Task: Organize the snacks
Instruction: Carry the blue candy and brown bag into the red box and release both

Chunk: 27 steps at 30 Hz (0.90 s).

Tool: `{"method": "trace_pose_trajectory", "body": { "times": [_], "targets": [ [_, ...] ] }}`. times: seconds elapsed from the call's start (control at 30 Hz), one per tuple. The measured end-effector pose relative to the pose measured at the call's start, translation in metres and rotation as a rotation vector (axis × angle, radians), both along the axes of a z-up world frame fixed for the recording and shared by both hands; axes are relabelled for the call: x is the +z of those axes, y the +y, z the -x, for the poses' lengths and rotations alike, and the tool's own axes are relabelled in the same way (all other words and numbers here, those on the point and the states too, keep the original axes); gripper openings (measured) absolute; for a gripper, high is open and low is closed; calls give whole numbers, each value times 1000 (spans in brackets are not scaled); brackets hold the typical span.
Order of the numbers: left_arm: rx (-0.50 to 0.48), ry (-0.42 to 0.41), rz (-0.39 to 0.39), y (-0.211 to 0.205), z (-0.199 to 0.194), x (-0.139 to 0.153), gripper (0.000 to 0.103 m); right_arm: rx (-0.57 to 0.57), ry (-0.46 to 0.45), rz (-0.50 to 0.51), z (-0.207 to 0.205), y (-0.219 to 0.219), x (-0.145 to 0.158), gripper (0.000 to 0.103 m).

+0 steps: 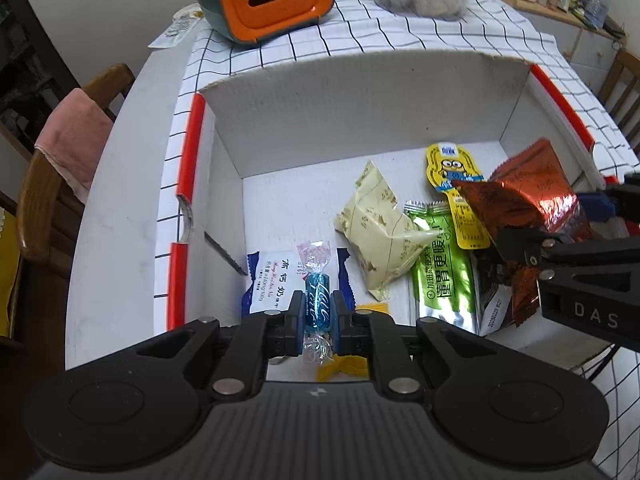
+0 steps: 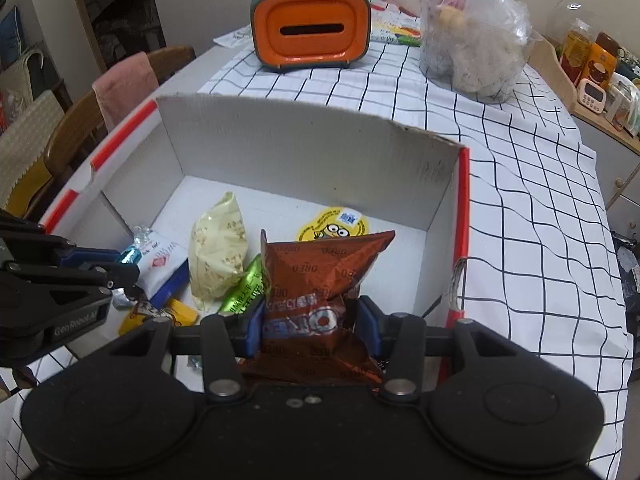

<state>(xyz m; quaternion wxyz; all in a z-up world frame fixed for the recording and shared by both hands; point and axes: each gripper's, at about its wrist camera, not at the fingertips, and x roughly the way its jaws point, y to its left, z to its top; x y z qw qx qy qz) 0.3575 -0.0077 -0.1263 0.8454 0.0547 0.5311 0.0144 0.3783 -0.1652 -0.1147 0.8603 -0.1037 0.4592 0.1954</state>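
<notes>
Snacks in a white cardboard box (image 1: pixel 360 96) with red rim: cream pouch (image 1: pixel 380 236), green sachet (image 1: pixel 444 276), yellow minion pack (image 1: pixel 452 176), white-blue milk packet (image 1: pixel 272 280). Left tool (image 1: pixel 318 316) clamped on a blue twist-wrapped candy (image 1: pixel 318 300), low over the near-left floor of the box. Right tool (image 2: pixel 310 322) clamped on a crinkled brown Oreo bag (image 2: pixel 320 268), above the near-right side. Far half of the box floor is bare; walls stand high all round. Box sits on the checked-cloth surface (image 2: pixel 520 200), orange container (image 2: pixel 310 30) well behind.
</notes>
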Motion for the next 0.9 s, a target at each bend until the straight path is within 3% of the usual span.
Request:
{"method": "trace_pose_trajectory", "body": {
  "times": [0.33,0.47,0.63,0.7,0.9],
  "targets": [
    [3,9,11,0,-3,-2,13,7,-8,3,-2,3,0,48],
    [11,-6,20,3,2,4,24,0,-18,-16,2,0,5,63],
    [14,-35,29,6,11,17,37,-11,-36,-51,12,-5,18,64],
    [16,-56,33,7,17,24,57,-13,-44,-62,16,-6,23,68],
    [13,-103,37,9,36,44,66,-12,-68,-102,34,-8,41,80]
  ]
}}
